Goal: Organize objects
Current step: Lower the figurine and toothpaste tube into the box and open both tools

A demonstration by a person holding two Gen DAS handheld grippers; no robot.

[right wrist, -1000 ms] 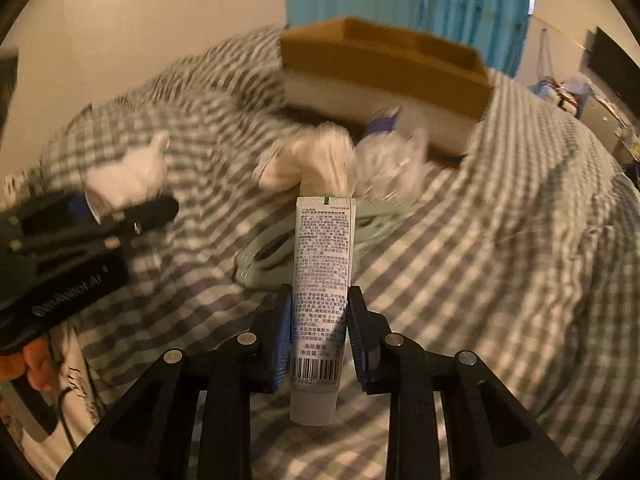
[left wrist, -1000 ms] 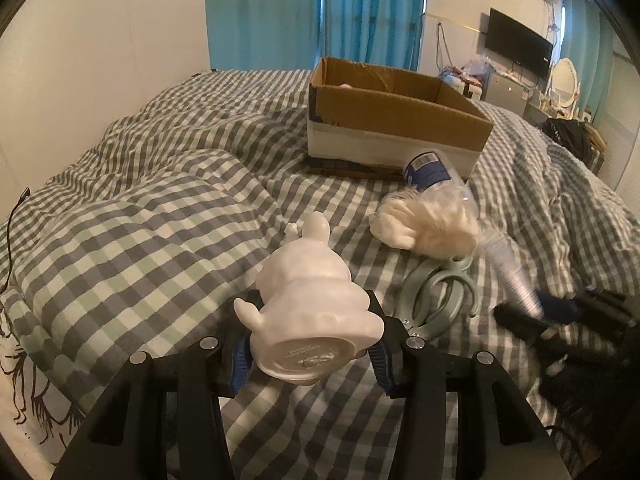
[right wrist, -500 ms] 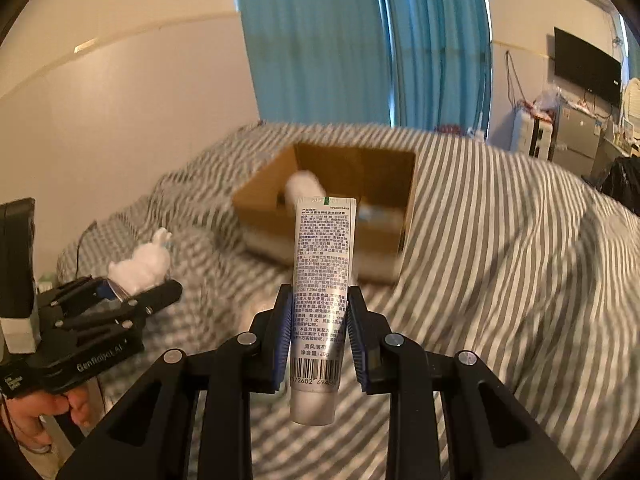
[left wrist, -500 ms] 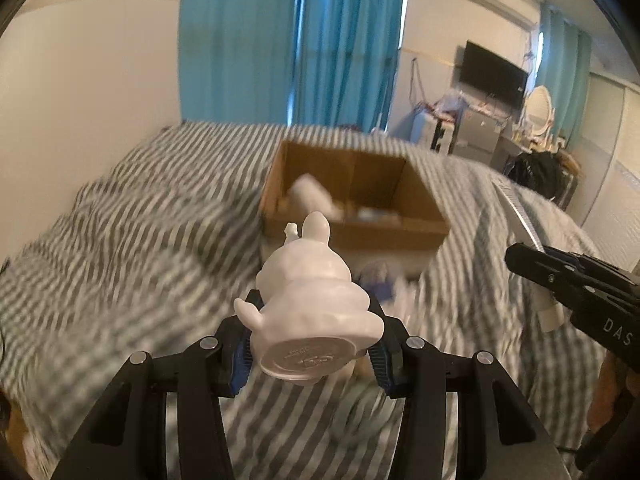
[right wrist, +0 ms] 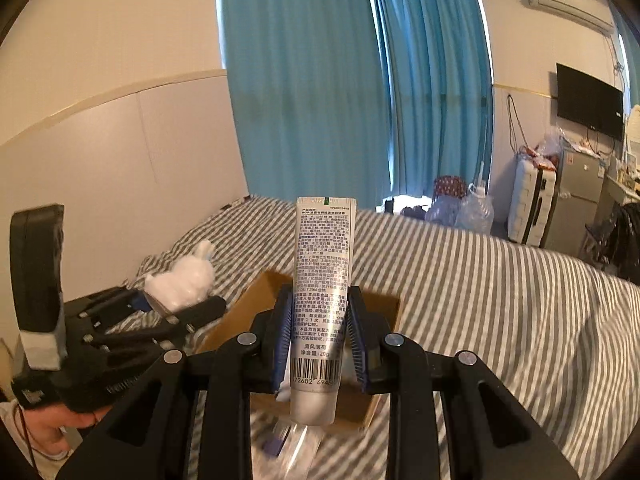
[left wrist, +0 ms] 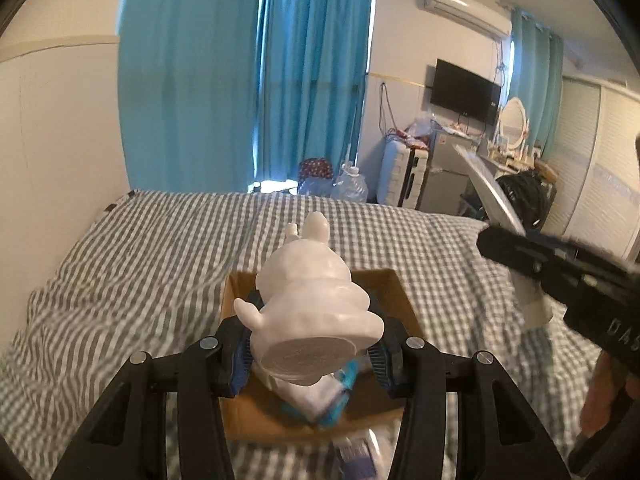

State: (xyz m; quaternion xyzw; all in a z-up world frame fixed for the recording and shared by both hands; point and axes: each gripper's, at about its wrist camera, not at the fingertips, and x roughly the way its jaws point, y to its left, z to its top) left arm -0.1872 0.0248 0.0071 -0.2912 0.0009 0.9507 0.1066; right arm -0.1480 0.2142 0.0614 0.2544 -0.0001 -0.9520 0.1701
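Our left claw [left wrist: 316, 344] clamps white rabbit figure [left wrist: 316, 304], lifted off bed since second ago; cardboard box [left wrist: 396, 284] now directly below. Our right claw [right wrist: 320, 340] grips upright toothpaste tube [right wrist: 323, 280], box [right wrist: 256, 292] beneath too. Both seem ready to drop. Tube reads "20g", barcode digits "72682"; rest too small.

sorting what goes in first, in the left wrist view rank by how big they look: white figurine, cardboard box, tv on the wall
1. cardboard box, though partly hidden
2. white figurine, which sits right at the lens between the left gripper jaws, so its true size is unsure
3. tv, far off, so it only looks smallest
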